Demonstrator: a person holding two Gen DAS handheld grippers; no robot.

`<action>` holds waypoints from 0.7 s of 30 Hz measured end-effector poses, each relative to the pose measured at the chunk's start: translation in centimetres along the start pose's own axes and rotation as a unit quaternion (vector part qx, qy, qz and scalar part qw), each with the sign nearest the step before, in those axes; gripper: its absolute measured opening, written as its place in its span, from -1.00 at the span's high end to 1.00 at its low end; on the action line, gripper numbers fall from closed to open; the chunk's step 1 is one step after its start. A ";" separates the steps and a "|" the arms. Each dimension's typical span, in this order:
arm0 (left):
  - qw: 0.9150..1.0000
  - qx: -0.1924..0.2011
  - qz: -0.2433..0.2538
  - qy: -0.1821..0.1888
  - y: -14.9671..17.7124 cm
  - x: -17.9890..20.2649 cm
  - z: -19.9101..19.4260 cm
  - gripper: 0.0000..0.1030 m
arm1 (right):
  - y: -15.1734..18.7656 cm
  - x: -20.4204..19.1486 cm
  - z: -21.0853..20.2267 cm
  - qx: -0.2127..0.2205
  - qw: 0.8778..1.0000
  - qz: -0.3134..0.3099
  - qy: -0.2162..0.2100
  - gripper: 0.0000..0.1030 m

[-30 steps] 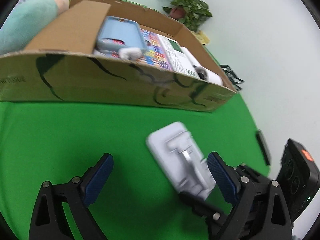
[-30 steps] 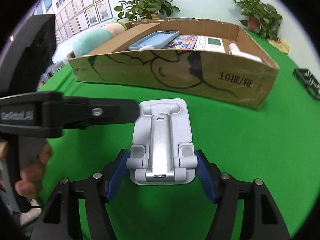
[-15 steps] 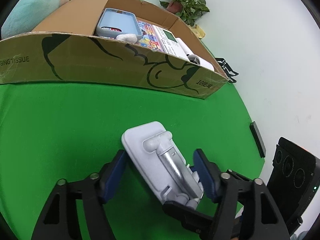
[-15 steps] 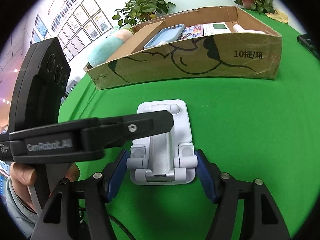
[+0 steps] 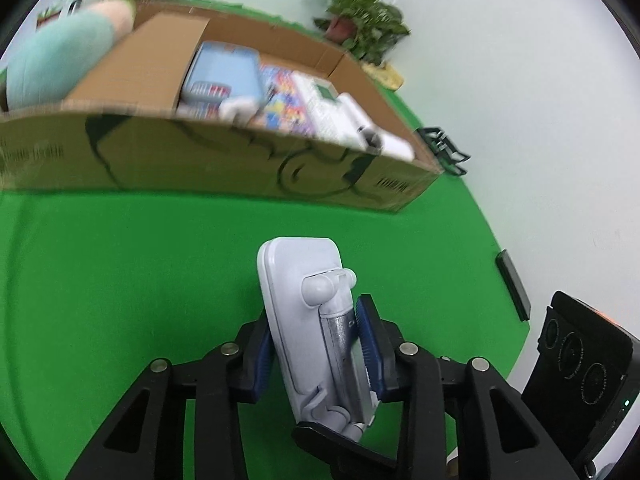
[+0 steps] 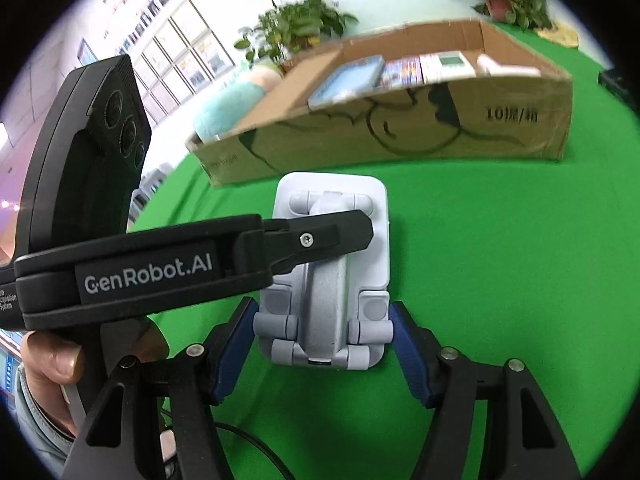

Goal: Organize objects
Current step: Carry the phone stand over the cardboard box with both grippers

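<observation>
So both tools are on the same thing right now, a white folded phone stand [image 5: 312, 320] held above the green desk [image 5: 120, 280], in front of the cardboard box [image 5: 200, 160]. The left tool [image 5: 316, 344] has just been closing and its blue pads [image 5: 366, 336] are now pinched on the stand's two flat faces, one pad on the metal arm side, one on the back. The right tool [image 6: 324, 344] sits about half open with the stand's hinge end between its pads [image 6: 408, 356]; they look to be right against the edges, maybe touching, hard to say how firmly. In the right view the left tool [image 6: 340, 236] crosses over the stand [image 6: 352, 240] from the left, a hand [image 6: 48, 360] on its grip.
</observation>
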State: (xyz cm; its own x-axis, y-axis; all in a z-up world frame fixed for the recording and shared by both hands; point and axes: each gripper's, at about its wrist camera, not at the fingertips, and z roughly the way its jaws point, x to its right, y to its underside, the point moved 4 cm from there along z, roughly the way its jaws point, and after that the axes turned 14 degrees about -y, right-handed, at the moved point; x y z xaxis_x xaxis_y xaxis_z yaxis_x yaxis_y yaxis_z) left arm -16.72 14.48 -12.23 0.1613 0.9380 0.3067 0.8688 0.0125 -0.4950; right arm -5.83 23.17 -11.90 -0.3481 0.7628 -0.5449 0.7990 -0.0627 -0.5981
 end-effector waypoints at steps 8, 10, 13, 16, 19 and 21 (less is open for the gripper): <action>0.999 0.042 0.016 0.016 -2.2 1.9 -3.3 0.38 | -2.2 -1.7 -1.5 0.046 0.998 -0.039 0.010 -0.26; 0.998 0.048 0.021 0.017 -2.7 2.2 -3.9 0.38 | -2.6 -2.0 -1.8 0.054 0.997 -0.045 0.011 -0.26; 0.998 0.058 0.030 0.018 -3.6 2.7 -4.7 0.38 | -3.1 -2.2 -2.5 0.064 0.997 -0.049 0.011 -0.26; 0.997 0.071 0.039 0.018 -4.7 3.1 -5.5 0.39 | -4.2 -2.4 -2.8 0.076 0.995 -0.058 0.013 -0.26; 0.996 0.081 0.040 0.023 -6.0 3.2 -5.9 0.40 | -5.6 -2.2 -3.1 0.086 0.995 -0.057 0.003 -0.26; 0.995 0.087 0.041 0.029 -7.2 3.3 -6.1 0.40 | -6.6 -2.1 -3.2 0.092 0.994 -0.060 0.000 -0.26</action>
State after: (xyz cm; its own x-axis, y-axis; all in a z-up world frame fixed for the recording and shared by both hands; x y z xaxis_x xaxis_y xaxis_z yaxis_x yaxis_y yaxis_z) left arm -19.59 15.42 -2.73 0.2593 0.9169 0.3033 0.7586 0.0010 -0.6516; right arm -8.75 24.02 -4.93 -0.4351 0.7722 -0.4631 0.6489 -0.0876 -0.7558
